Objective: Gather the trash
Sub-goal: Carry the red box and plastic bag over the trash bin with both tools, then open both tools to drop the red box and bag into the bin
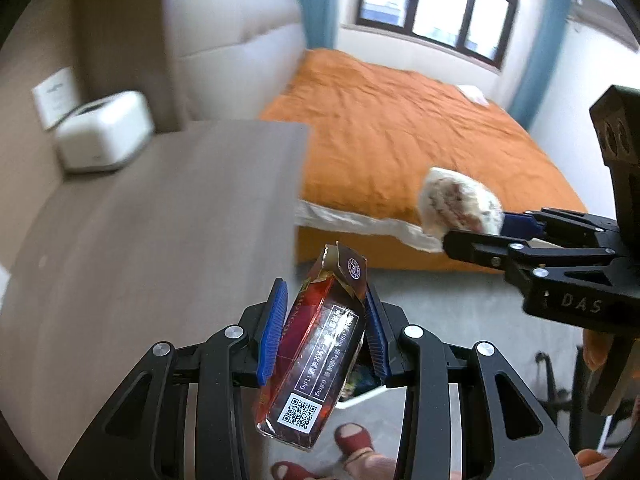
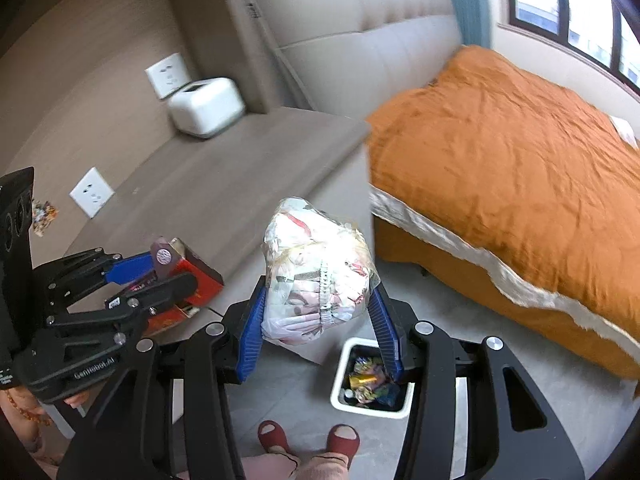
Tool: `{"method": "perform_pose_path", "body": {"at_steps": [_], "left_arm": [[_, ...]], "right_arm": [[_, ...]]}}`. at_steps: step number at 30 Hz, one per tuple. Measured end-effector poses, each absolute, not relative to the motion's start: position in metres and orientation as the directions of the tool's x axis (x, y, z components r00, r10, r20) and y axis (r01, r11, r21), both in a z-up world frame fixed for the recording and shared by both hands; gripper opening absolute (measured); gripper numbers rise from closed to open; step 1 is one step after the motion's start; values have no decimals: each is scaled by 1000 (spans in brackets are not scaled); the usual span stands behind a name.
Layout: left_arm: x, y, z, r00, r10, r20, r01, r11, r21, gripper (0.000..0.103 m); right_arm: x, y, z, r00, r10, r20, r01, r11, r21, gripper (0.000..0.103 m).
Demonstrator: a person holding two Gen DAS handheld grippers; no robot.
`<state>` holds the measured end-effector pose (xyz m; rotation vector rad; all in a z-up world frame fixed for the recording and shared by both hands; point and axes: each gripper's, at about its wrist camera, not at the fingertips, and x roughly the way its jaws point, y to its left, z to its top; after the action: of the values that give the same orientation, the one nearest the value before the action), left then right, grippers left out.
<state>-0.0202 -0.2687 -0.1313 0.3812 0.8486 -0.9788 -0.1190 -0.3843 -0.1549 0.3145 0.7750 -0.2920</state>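
My left gripper point(image 1: 324, 336) is shut on a red cigarette pack point(image 1: 316, 352), held tilted between the blue pads beside the table edge. In the right wrist view the left gripper point(image 2: 160, 272) and its pack point(image 2: 192, 276) sit at the left. My right gripper point(image 2: 320, 328) is shut on a crumpled plastic bag wad point(image 2: 320, 276); it also shows from the side as the right gripper point(image 1: 476, 236) with the wad point(image 1: 460, 208). Below on the floor stands a white bin point(image 2: 340, 376) holding several wrappers. A small colourful wrapper point(image 2: 44, 212) lies on the table at far left.
A grey-brown bedside table point(image 2: 224, 184) carries a white box point(image 2: 206, 106) by the wall. The orange-covered bed point(image 2: 520, 160) fills the right side. A person's feet in red slippers point(image 2: 344, 440) stand on the grey floor just in front of the bin.
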Motion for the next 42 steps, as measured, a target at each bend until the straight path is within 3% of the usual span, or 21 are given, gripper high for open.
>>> {"method": "perform_pose_path", "body": {"at_steps": [12, 20, 27, 29, 30, 31, 34, 38, 42], "left_arm": [[-69, -354, -224, 85, -494, -865, 914, 385, -130, 37], [-77, -385, -349, -40, -391, -919, 909, 368, -196, 37], [-71, -405, -472, -88, -329, -940, 922, 330, -201, 38], [-66, -409, -501, -118, -311, -943, 917, 331, -223, 58], [-65, -410, -516, -121, -298, -947, 916, 335, -222, 94], [-63, -409, -531, -113, -287, -951, 915, 342, -212, 98], [-62, -407, -569, -104, -248, -963, 911, 365, -193, 98], [-59, -400, -592, -103, -222, -970, 889, 417, -190, 98], [-58, -396, -590, -107, -219, -970, 881, 431, -194, 98]], "right_arm": [[-148, -443, -239, 569, -122, -813, 494, 841, 219, 50], [-133, -471, -336, 483, -56, -874, 542, 803, 248, 50], [-109, -495, -457, 391, 29, -920, 588, 761, 274, 50], [-105, -500, -498, 355, 57, -933, 598, 754, 273, 55], [-105, -503, -510, 343, 50, -938, 608, 749, 263, 76], [-106, -505, -522, 334, 41, -942, 619, 744, 252, 87], [-108, -512, -562, 287, 17, -958, 641, 740, 205, 95], [-113, -519, -592, 246, 28, -969, 674, 713, 192, 95], [-114, -517, -588, 244, 22, -970, 674, 715, 186, 97]]}}
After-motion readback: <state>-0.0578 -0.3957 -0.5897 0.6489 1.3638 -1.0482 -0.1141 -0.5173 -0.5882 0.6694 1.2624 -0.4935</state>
